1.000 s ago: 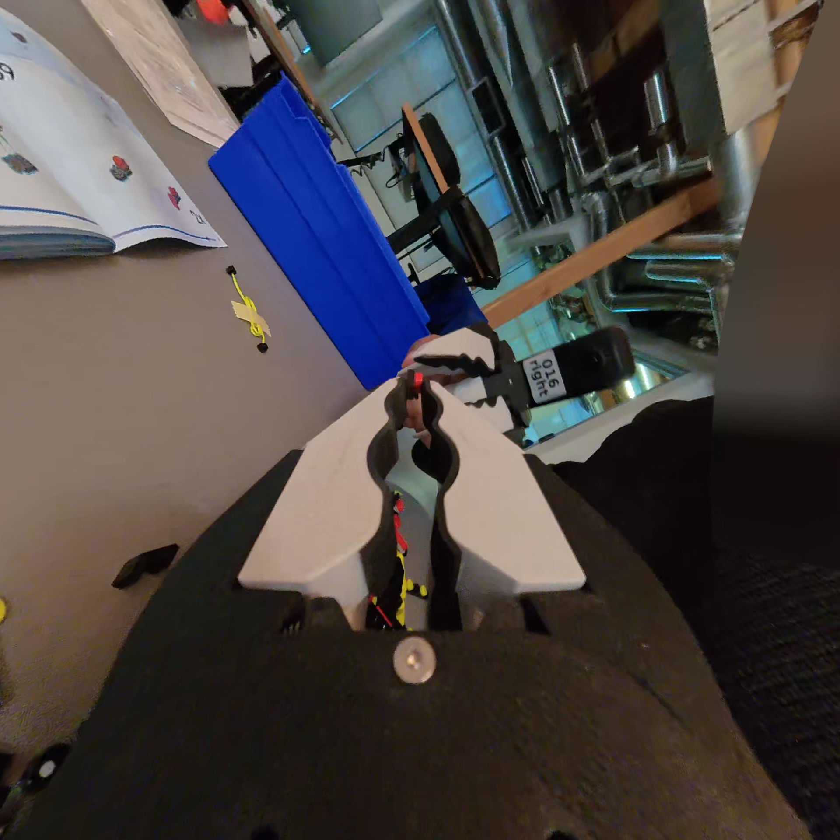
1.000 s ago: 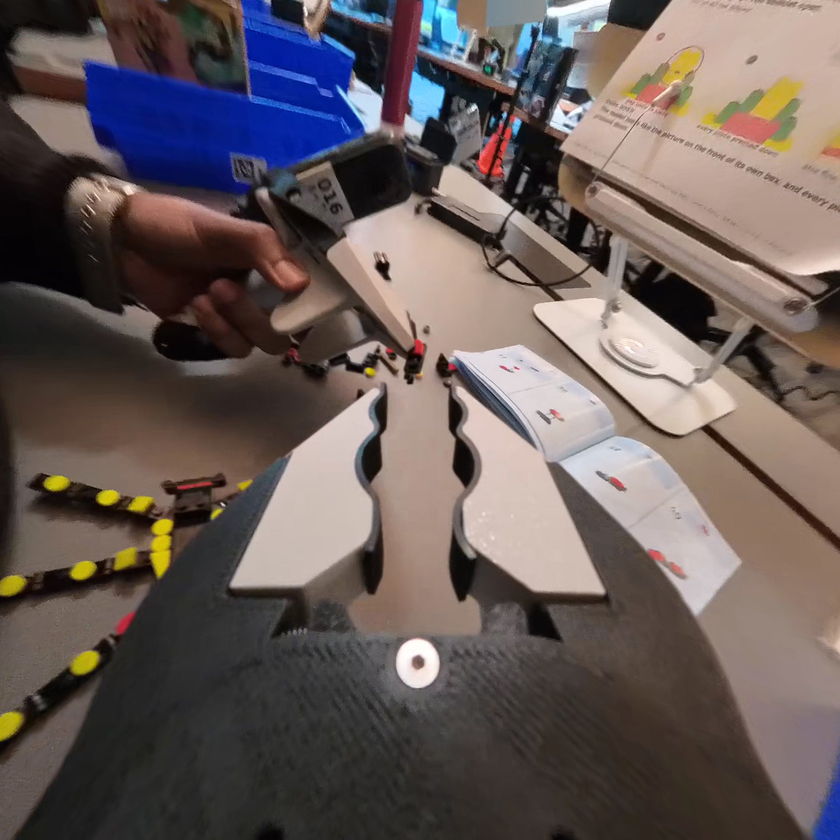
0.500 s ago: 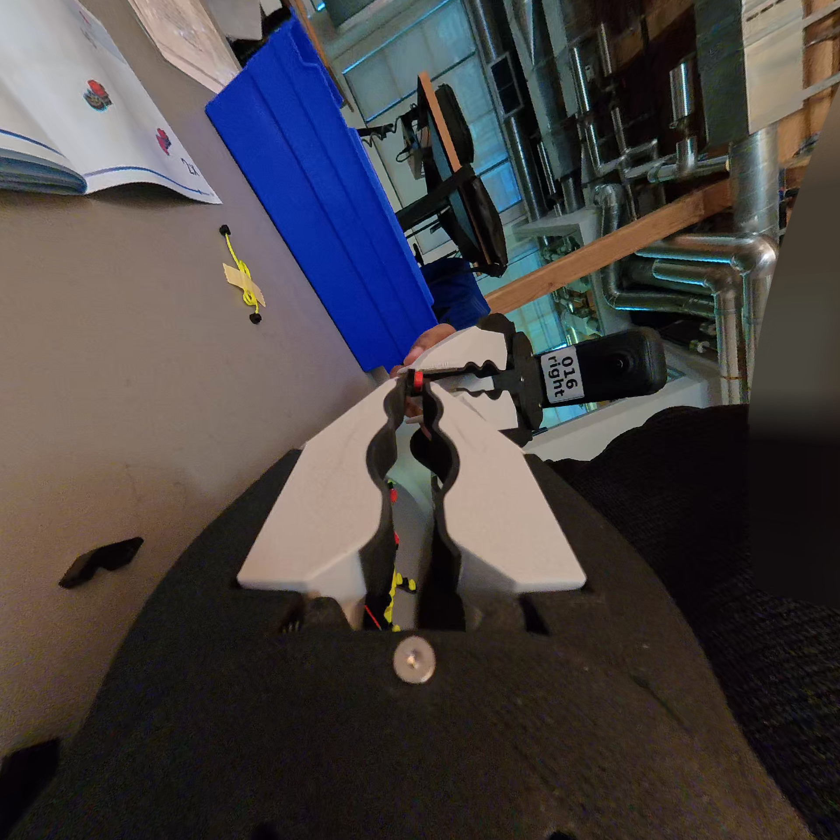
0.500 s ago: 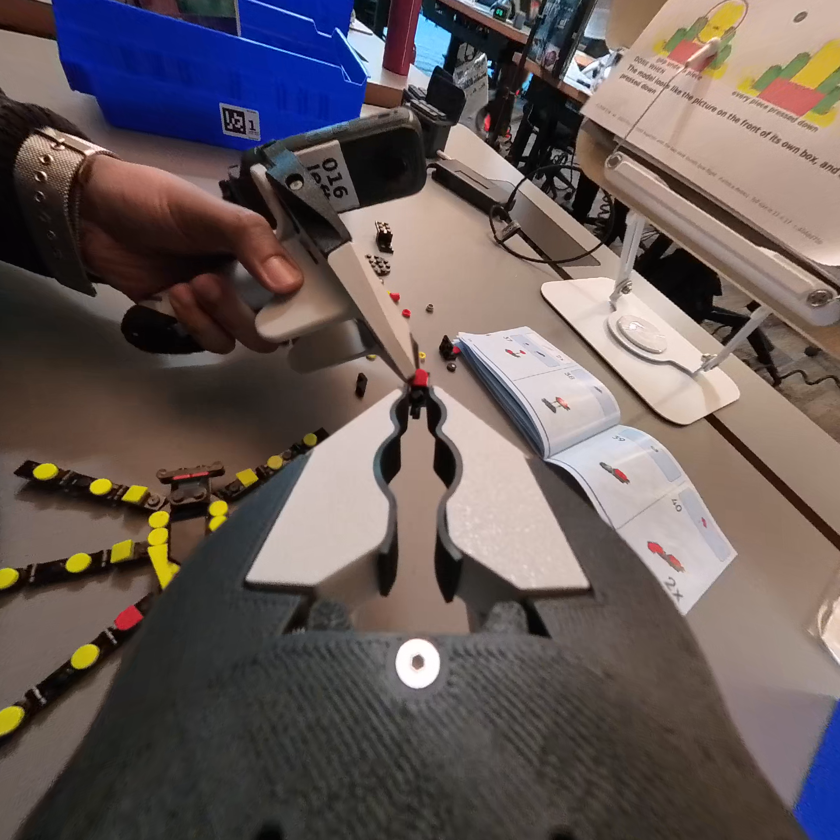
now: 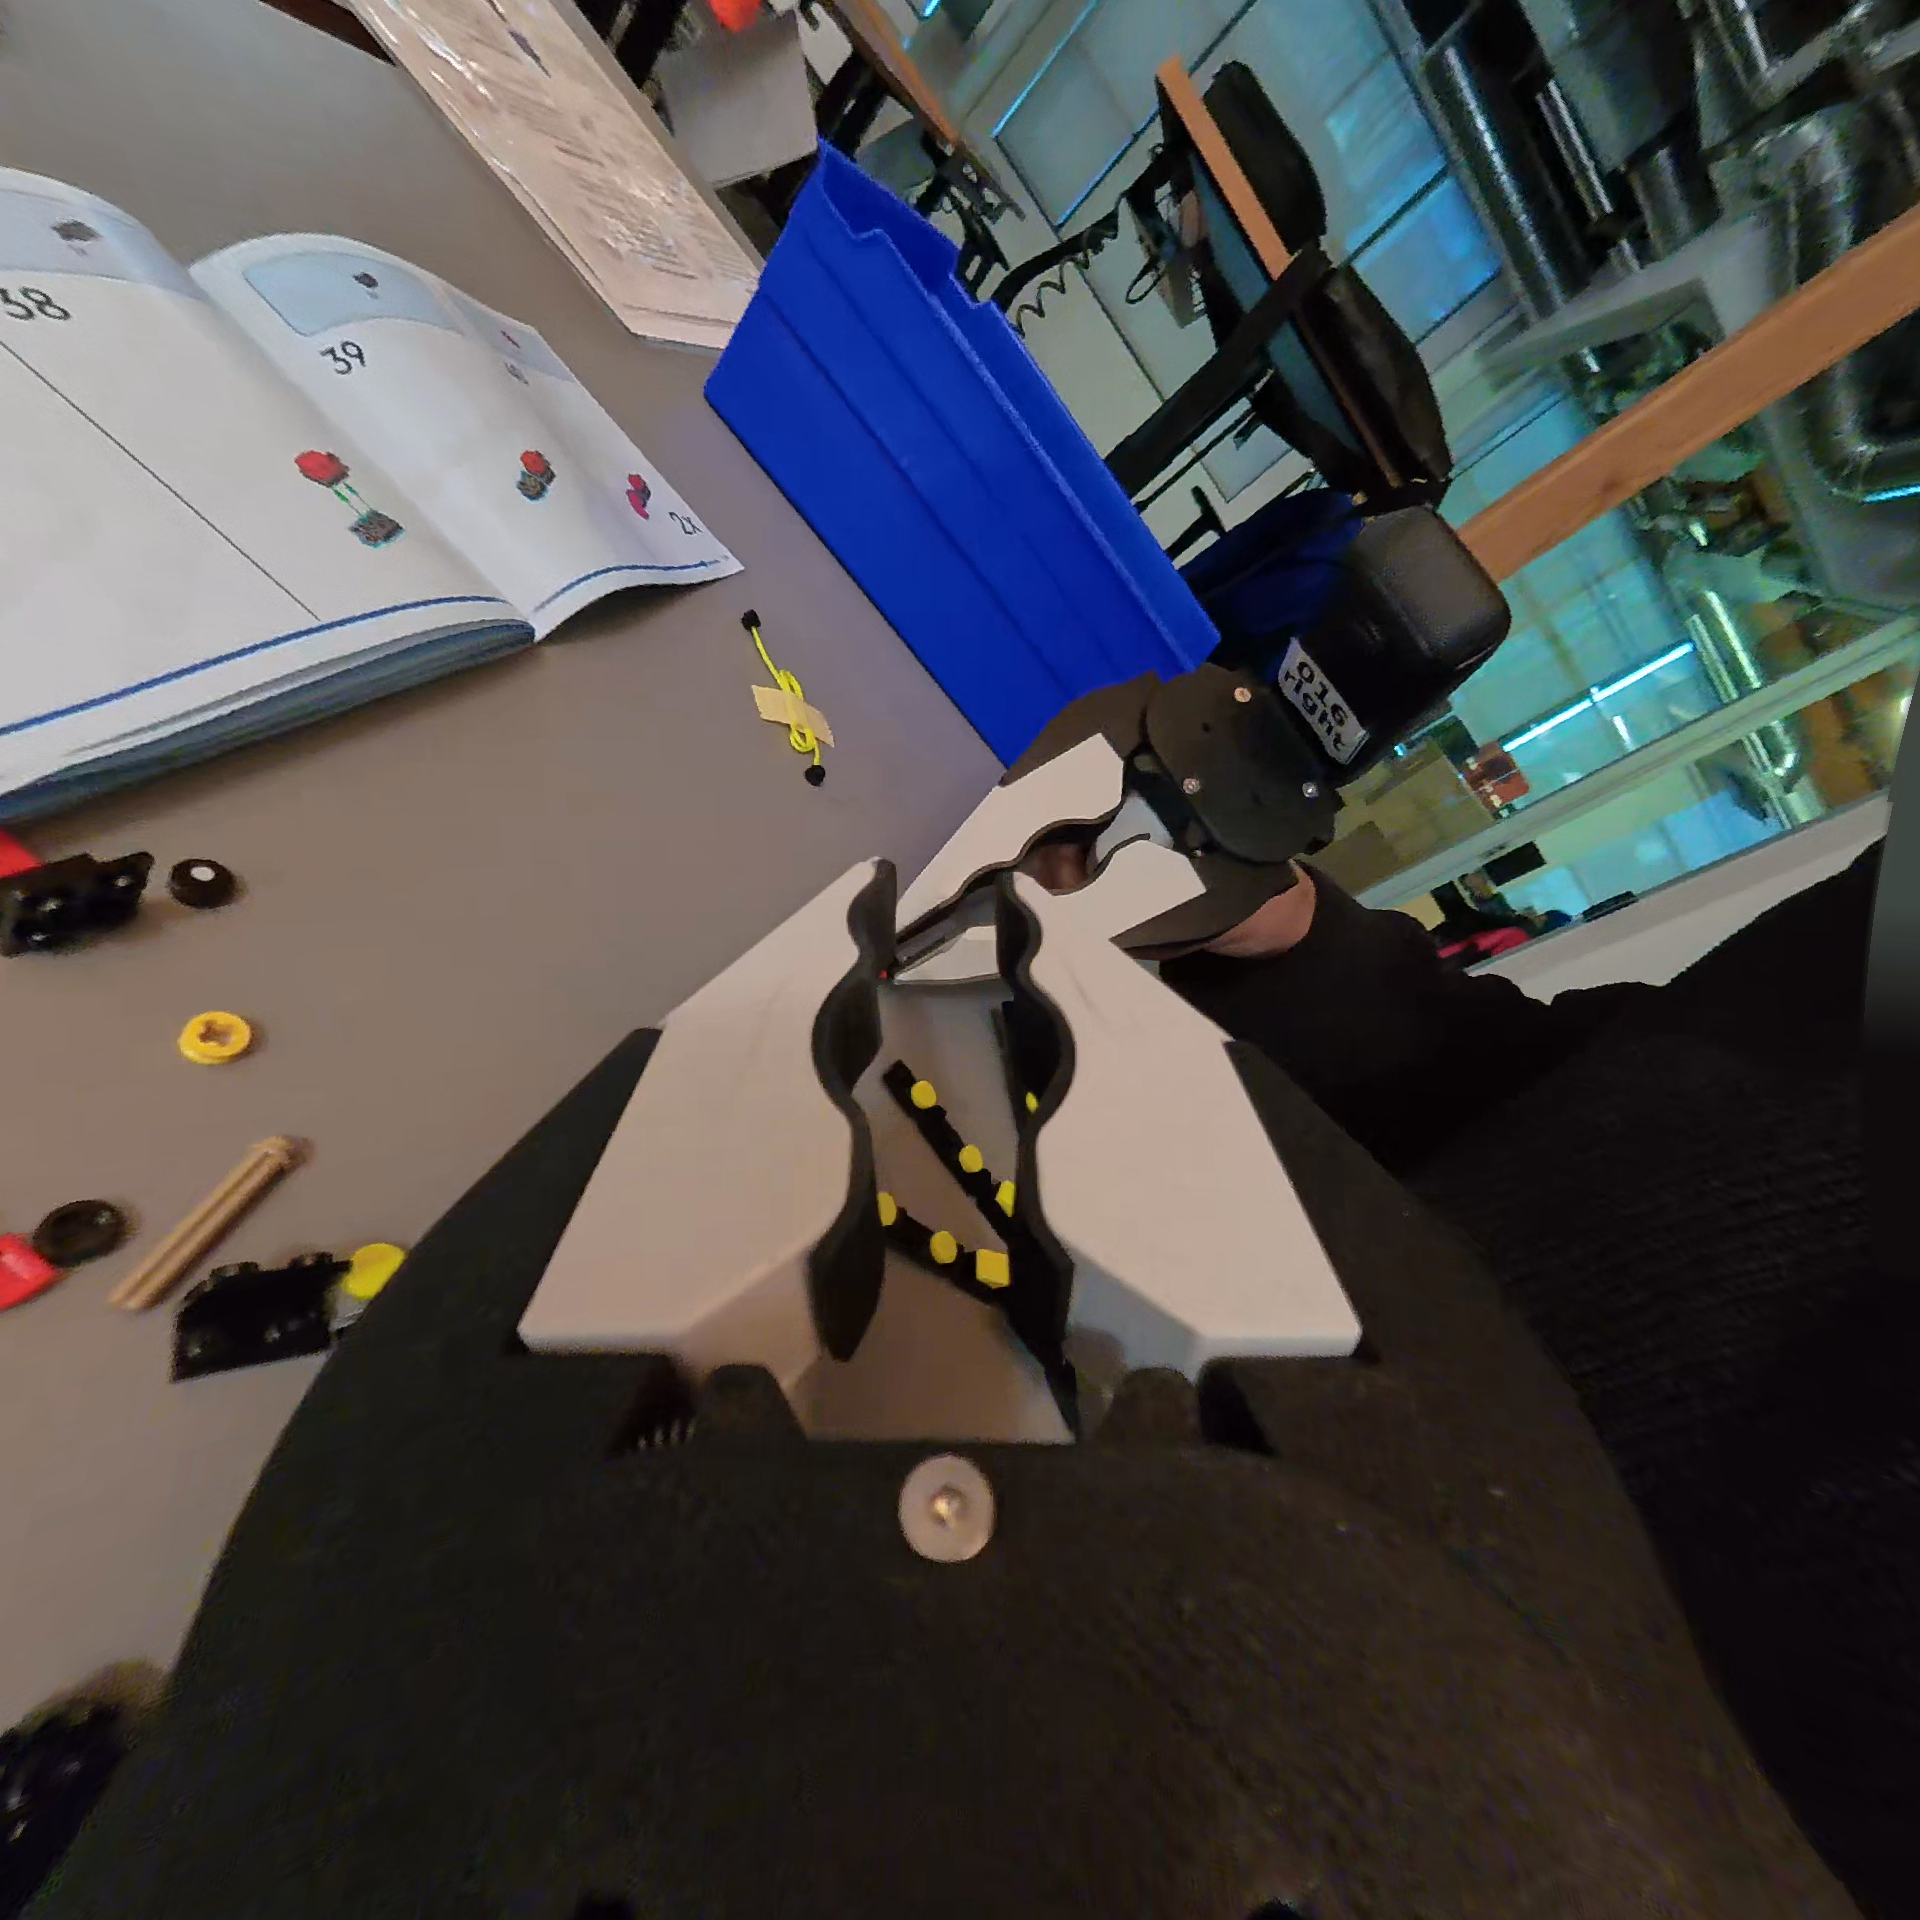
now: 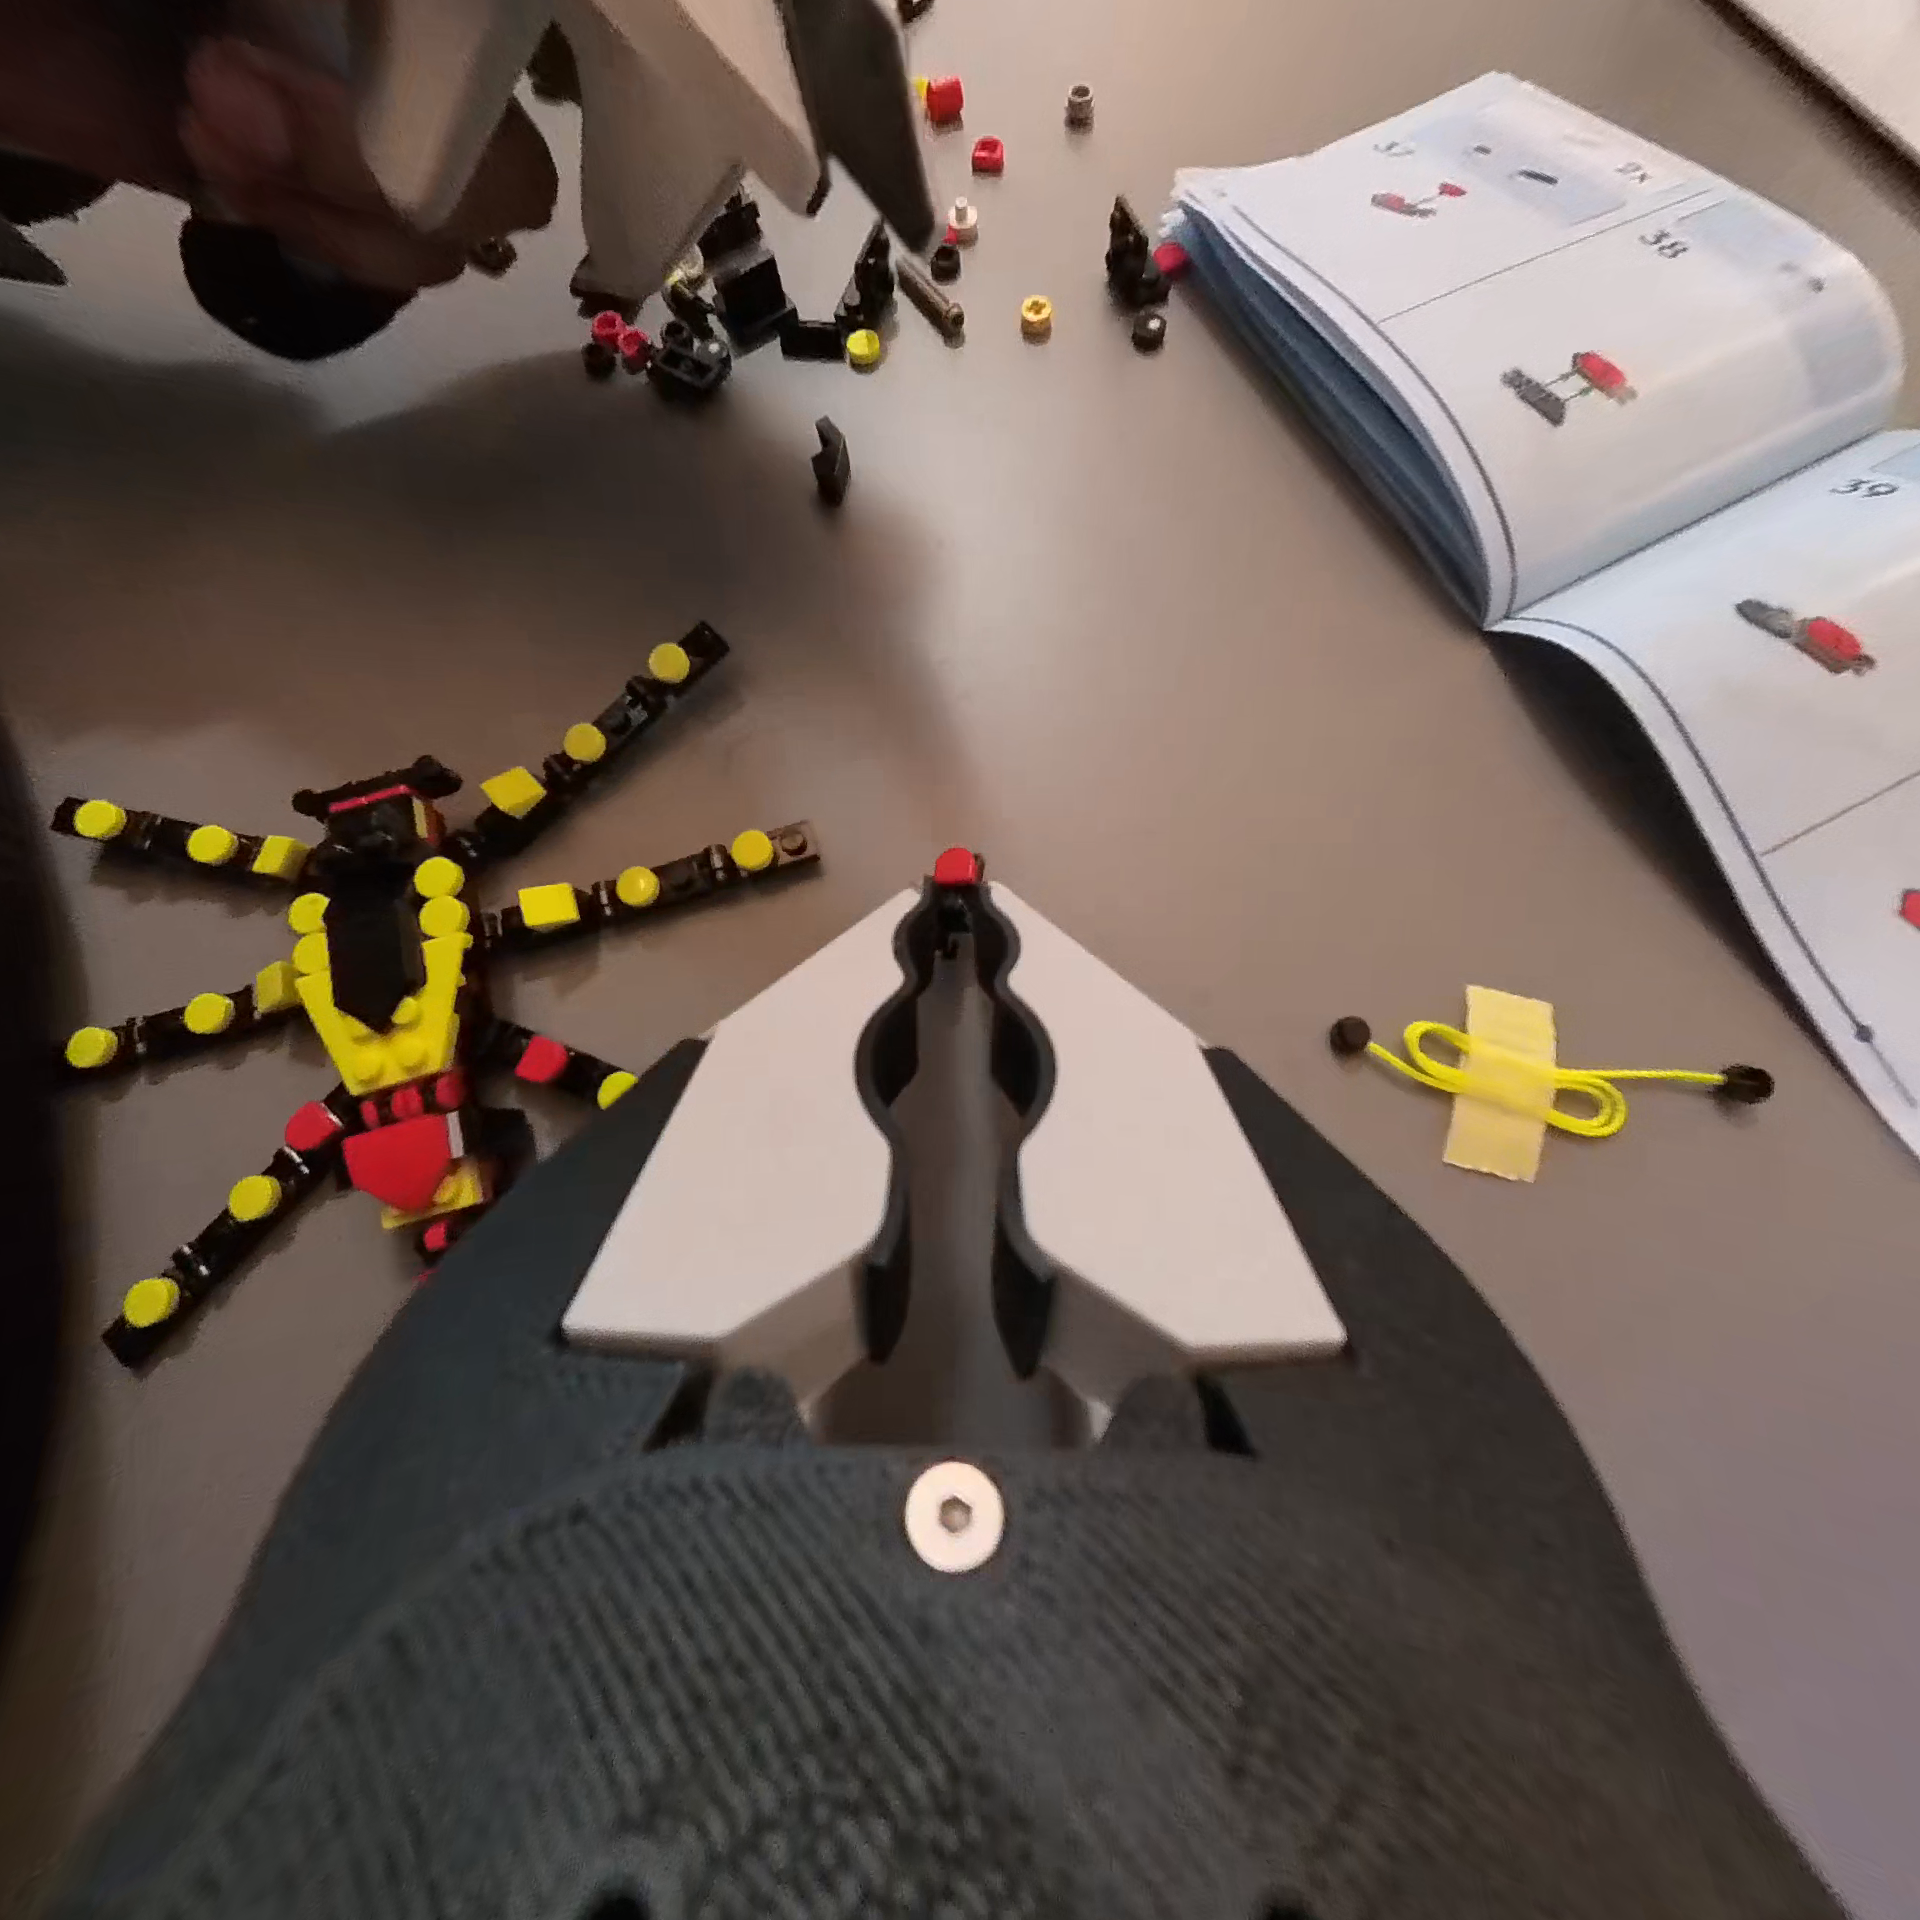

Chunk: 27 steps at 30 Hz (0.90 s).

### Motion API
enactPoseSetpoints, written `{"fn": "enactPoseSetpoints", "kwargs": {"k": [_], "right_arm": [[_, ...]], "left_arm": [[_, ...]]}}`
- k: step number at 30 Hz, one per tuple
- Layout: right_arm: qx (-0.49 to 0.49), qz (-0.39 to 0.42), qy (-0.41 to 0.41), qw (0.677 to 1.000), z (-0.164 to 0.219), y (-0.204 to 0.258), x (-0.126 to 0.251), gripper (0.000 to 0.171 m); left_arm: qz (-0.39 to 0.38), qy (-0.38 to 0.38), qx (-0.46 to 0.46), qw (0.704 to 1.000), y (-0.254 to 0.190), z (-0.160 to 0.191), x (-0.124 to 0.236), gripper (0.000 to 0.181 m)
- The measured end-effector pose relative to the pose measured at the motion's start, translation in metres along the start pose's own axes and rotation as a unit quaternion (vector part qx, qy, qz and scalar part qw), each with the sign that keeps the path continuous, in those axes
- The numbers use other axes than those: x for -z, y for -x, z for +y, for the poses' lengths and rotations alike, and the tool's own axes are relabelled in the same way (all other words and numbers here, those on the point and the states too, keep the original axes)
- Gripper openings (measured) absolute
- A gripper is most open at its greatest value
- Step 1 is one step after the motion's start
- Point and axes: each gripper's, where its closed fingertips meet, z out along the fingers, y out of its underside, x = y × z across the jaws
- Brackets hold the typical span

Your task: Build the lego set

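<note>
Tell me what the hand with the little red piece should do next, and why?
Probably carry it left toward the spider model. The right tool is shut on a small red-topped piece held above bare table, apart from the spider. The left tool has opened and holds nothing, so the piece rests with the right one alone. Where it attaches, I can't tell.

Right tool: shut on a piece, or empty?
Shut on a small red-topped piece: the right tool pinches it at its tips, above the table.

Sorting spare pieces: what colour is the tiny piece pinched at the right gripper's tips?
Red on top, black beneath; clearest in the right wrist view.
</note>
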Motion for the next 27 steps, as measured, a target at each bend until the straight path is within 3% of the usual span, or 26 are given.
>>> {"fn": "enactPoseSetpoints", "kwargs": {"k": [12,15,19,22,27], "right_arm": [[-0.002,0.042,-0.008,0.999,-0.005,-0.008,0.012,0.017],[-0.038,0.060,-0.063,0.995,-0.025,-0.006,0.018,0.019],[-0.085,0.056,-0.181,0.978,-0.069,0.016,0.022,0.016],[-0.030,0.075,-0.159,0.984,-0.068,0.023,0.018,0.015],[0.012,0.104,-0.165,0.981,-0.055,0.017,0.024,0.006]], "left_arm": [[-0.078,-0.071,-0.018,0.994,0.017,-0.023,0.056,0.017],[-0.171,-0.088,-0.051,0.980,0.039,-0.030,0.092,0.017],[-0.394,-0.083,-0.145,0.904,0.095,-0.042,0.169,0.017],[-0.412,-0.084,-0.127,0.898,0.107,-0.042,0.187,0.018],[-0.390,-0.062,-0.114,0.912,0.113,-0.034,0.180,0.019]]}}
